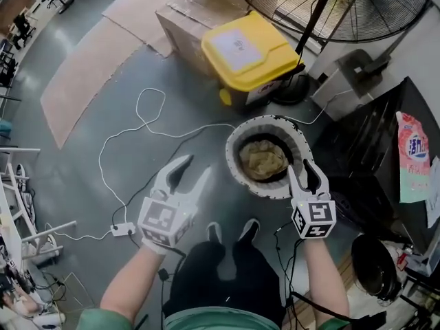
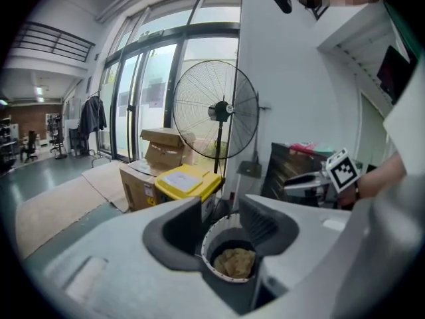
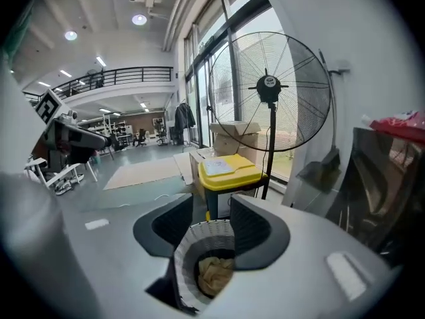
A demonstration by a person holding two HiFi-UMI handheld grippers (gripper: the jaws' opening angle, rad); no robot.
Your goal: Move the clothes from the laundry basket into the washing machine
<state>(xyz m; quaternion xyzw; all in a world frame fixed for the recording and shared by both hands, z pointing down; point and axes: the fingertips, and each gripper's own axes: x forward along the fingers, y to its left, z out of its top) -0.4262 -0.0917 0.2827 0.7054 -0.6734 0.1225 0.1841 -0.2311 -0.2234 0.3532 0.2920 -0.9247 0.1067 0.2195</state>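
Basket, 1 tan cloth inside.
My 2 grippers hang near it, left gripper and right gripper, both with jaws parted, gripping nothing.

Head view: two bare forearms reach forward and down from the lower edge. The left forearm slants toward the centre, and the right forearm runs almost straight up the frame. The left gripper points up and slightly right, its white jaws spread in a wide V ahead of the left marker cube. The right gripper points up the frame, its jaws apart in a narrower V ahead of the right marker cube. The grippers are well apart, side by side. Each gripper view shows its own two jaws standing apart.
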